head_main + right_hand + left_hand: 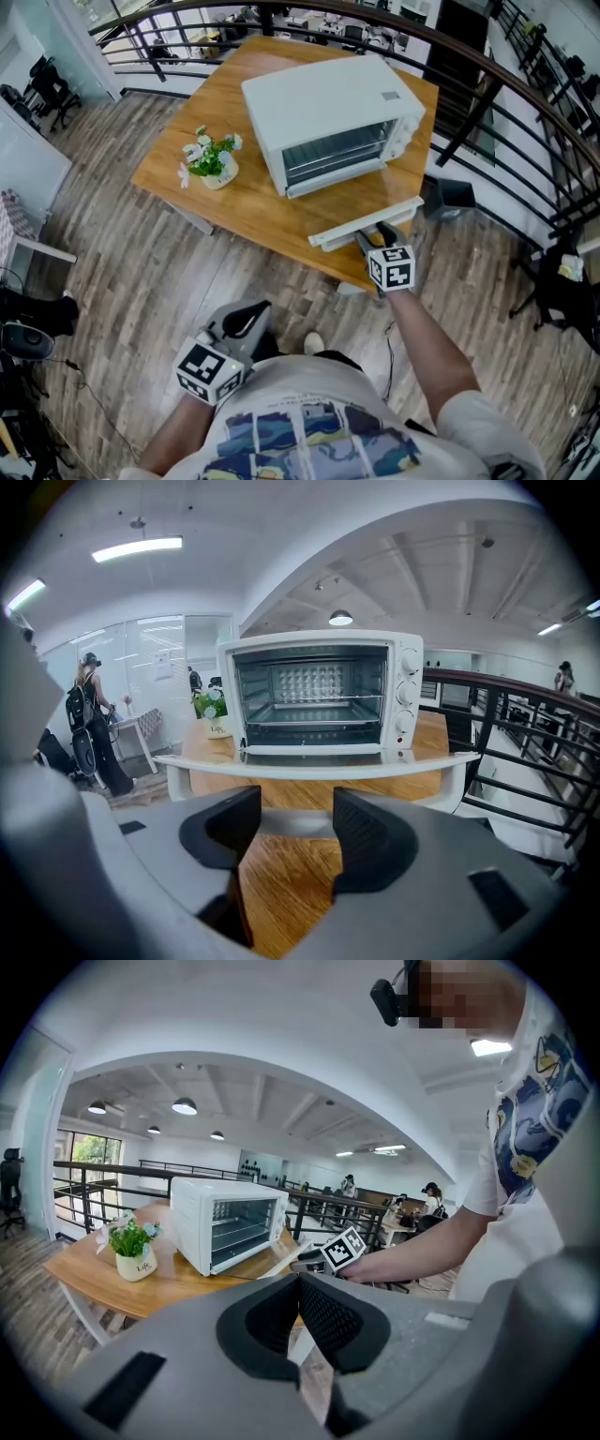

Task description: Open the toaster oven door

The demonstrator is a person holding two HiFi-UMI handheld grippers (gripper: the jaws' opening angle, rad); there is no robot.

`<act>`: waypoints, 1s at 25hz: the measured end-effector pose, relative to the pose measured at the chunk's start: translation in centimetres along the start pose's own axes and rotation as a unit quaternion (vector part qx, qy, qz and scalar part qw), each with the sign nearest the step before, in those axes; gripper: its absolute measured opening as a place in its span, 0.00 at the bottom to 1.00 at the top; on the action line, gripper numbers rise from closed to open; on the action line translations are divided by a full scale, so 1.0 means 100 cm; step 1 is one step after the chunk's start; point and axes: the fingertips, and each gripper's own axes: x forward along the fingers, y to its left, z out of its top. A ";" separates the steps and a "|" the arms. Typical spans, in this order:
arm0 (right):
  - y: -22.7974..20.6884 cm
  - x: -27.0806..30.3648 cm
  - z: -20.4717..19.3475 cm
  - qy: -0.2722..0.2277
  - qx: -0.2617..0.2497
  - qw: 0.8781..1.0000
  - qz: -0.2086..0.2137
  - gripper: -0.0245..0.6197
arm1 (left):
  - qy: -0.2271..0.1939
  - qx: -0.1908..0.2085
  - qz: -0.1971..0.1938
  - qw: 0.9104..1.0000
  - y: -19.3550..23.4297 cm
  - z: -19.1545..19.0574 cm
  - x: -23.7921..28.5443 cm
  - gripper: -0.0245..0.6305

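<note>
The toaster oven [323,112] is set toward the bench's [234,211] far right corner, its door [370,222] lying open at the near edge. The right gripper [295,827] is held released just behind the door handle [309,769], seemingly untouched; the left gripper [298,1286] is clenched empty.

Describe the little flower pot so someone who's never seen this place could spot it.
Find the wooden table with a white toaster oven on it. Left of the oven in the head view, standing apart, is the flower pot: the only plant there, small, white, with green leaves and pale blossoms.
</note>
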 end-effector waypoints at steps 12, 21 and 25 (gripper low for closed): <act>0.001 0.006 -0.020 0.016 0.001 1.000 -0.004 0.41 | 0.009 -0.002 -0.001 1.000 0.001 -0.003 -0.003 0.04; 0.000 0.011 -0.036 0.029 0.004 1.000 -0.003 0.41 | 0.012 0.001 0.002 1.000 0.002 -0.003 -0.002 0.04; 0.000 0.015 -0.044 0.037 0.002 0.999 0.000 0.41 | 0.014 0.000 0.004 1.000 0.004 -0.001 -0.001 0.04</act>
